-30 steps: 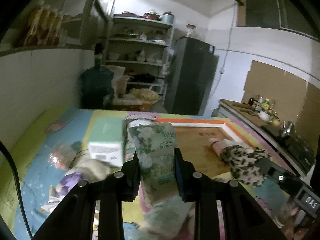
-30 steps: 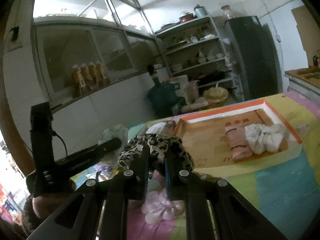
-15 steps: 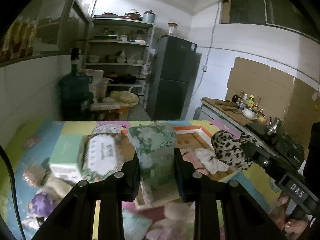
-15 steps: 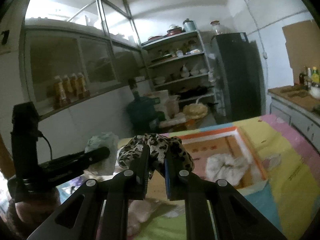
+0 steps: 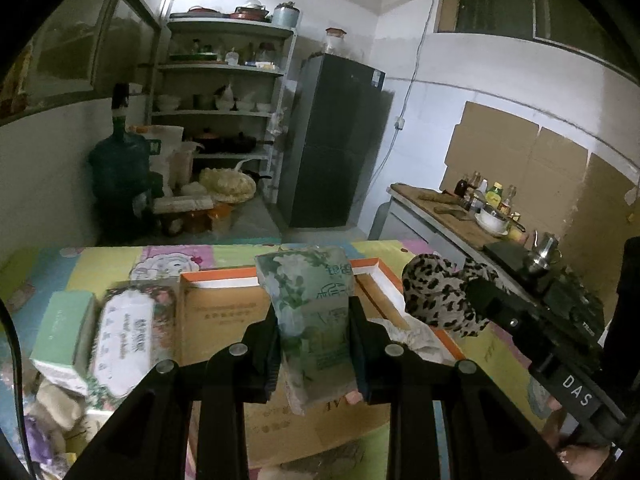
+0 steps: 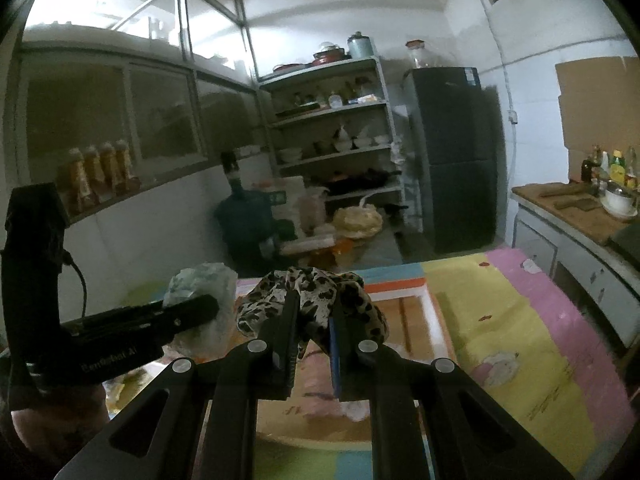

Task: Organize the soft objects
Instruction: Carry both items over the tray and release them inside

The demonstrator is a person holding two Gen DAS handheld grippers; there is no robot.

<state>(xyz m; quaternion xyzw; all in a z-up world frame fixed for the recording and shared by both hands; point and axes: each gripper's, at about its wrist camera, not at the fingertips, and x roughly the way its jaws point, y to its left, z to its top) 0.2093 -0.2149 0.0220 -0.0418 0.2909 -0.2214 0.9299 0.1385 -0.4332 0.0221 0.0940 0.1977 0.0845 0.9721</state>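
Note:
My left gripper is shut on a green floral tissue pack, held upright above the cardboard box with the orange and white rim. My right gripper is shut on a bunched leopard-print cloth, also over the box. In the left wrist view the leopard cloth hangs at the tip of the right gripper, just right of the box. In the right wrist view the tissue pack shows at the left gripper's tip. A white fluffy cloth lies inside the box.
A flowered wipes pack and a pale green box sit left of the cardboard box on the colourful mat. Plush items lie at the lower left. Shelves, a water jug, a fridge and a counter stand behind.
Both grippers have moved toward and over the cardboard box while keeping their loads. The box now lies beneath them, and the wipes pack and green box have slid to the left of view.

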